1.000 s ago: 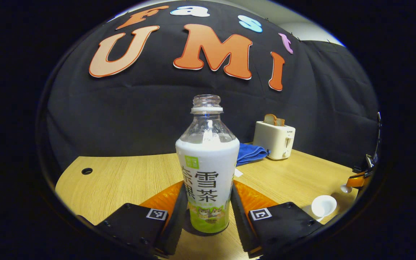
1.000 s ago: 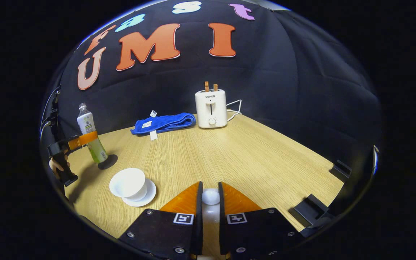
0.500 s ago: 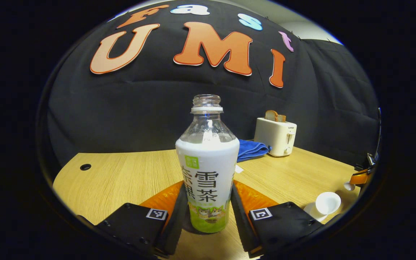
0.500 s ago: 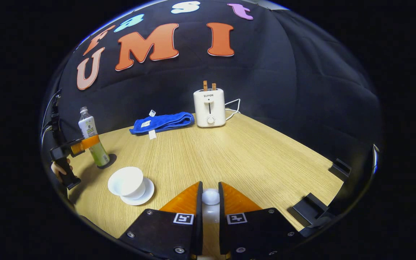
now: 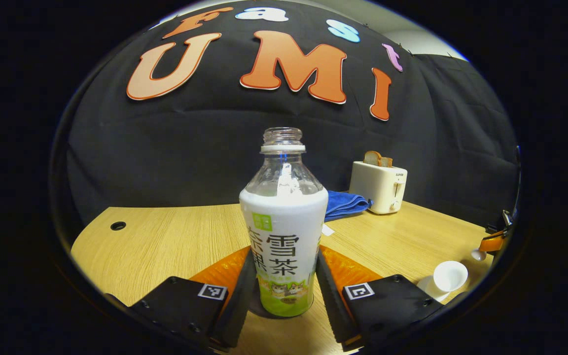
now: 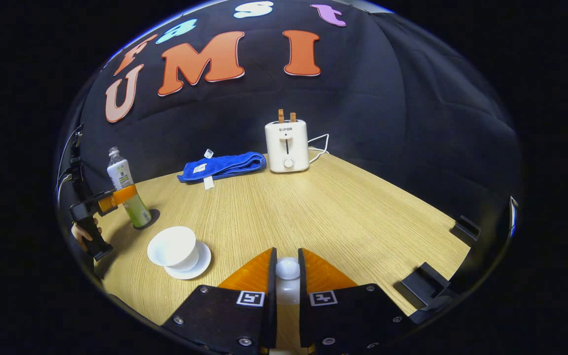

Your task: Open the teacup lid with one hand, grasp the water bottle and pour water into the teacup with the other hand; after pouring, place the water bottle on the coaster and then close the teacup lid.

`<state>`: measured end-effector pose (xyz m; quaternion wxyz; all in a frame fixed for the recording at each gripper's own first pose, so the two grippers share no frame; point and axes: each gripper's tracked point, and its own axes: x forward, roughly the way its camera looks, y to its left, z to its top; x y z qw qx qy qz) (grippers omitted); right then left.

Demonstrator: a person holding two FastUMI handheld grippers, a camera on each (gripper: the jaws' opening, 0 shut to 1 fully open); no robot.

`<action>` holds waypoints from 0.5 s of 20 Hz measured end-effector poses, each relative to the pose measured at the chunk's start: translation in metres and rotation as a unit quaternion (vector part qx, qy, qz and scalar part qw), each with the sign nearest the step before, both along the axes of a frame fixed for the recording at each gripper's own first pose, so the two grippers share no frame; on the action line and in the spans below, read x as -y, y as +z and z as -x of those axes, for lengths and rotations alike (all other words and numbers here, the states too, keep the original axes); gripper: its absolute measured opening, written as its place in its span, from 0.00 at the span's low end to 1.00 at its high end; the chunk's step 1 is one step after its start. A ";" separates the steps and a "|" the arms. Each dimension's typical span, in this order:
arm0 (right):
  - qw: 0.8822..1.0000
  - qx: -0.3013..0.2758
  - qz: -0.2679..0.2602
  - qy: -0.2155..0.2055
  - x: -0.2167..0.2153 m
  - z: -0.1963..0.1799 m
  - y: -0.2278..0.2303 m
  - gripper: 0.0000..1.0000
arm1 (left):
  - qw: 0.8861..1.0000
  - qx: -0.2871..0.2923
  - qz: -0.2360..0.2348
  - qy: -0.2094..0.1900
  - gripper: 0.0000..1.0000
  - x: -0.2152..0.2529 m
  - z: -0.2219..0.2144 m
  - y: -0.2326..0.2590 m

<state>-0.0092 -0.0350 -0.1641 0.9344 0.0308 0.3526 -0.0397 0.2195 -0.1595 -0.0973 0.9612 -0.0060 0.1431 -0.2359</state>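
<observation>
An uncapped water bottle (image 5: 284,231) with a white and green label stands upright between the fingers of my left gripper (image 5: 284,254), which is shut on its lower body. In the right gripper view the water bottle (image 6: 125,190) rests on a dark round coaster (image 6: 152,217) at the table's left, with the left gripper (image 6: 116,195) and a hand around it. The open white teacup (image 6: 173,249) sits on its saucer (image 6: 204,261) just in front of the coaster. My right gripper (image 6: 285,252) is shut on the knob of the white teacup lid (image 6: 288,268), held over the table.
A white toaster (image 6: 287,147) with bread slices stands at the back of the wooden table (image 6: 343,217), a blue towel (image 6: 222,166) to its left. Black brackets (image 6: 429,278) sit at the right edge. A cable hole (image 5: 118,226) lies far left.
The left gripper has shifted slightly and straightened the bottle over the coaster, where it now stands upright. The right gripper holds still with the lid.
</observation>
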 end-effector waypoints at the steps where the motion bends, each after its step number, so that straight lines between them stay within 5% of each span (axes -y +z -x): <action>1: 1.000 0.001 0.000 0.001 0.000 0.000 0.001 0.19 | 1.000 -0.002 -0.002 0.001 0.72 0.001 0.000 -0.003; 4: 1.000 0.003 -0.001 0.003 -0.002 0.001 0.002 0.19 | 1.000 0.001 -0.003 0.003 0.86 -0.003 0.006 0.002; 10: 1.000 0.017 -0.004 0.009 -0.006 0.001 0.013 0.19 | 1.000 -0.008 -0.007 0.013 0.98 -0.011 0.027 -0.001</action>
